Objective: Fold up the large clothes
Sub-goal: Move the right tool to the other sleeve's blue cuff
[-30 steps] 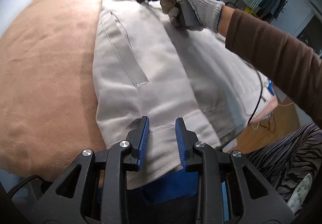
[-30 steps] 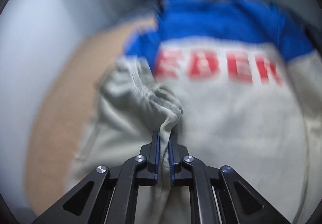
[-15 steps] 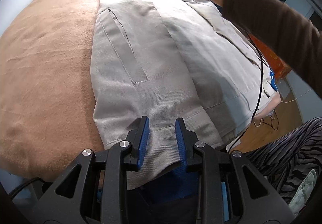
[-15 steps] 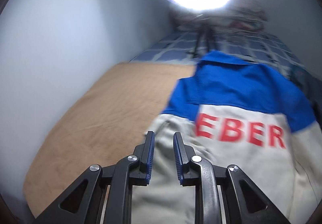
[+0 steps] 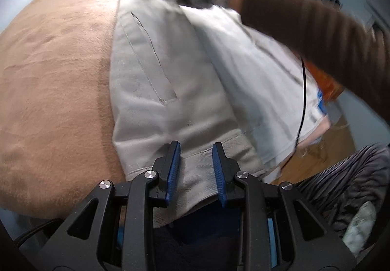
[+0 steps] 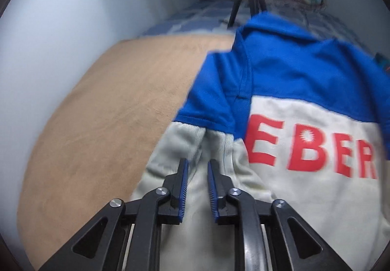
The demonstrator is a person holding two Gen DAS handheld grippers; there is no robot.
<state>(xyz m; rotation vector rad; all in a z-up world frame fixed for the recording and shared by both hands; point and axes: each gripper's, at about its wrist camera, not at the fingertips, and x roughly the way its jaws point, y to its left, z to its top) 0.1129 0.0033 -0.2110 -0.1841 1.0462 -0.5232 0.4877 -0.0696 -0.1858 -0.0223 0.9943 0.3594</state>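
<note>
Right now your left gripper (image 5: 196,163) fingers stand apart over the jacket (image 5: 170,81) hem at 6 o'clock; your right gripper (image 6: 197,181), just opened, holds nothing above the sleeve. Jacket lies on the tan blanket (image 5: 56,71).

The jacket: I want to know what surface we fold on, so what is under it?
Under the jacket lies a tan blanket, bare to its left side. Beyond it, checked blue bedding shows. What the blanket covers, and the part beneath the jacket, cannot be seen.
</note>
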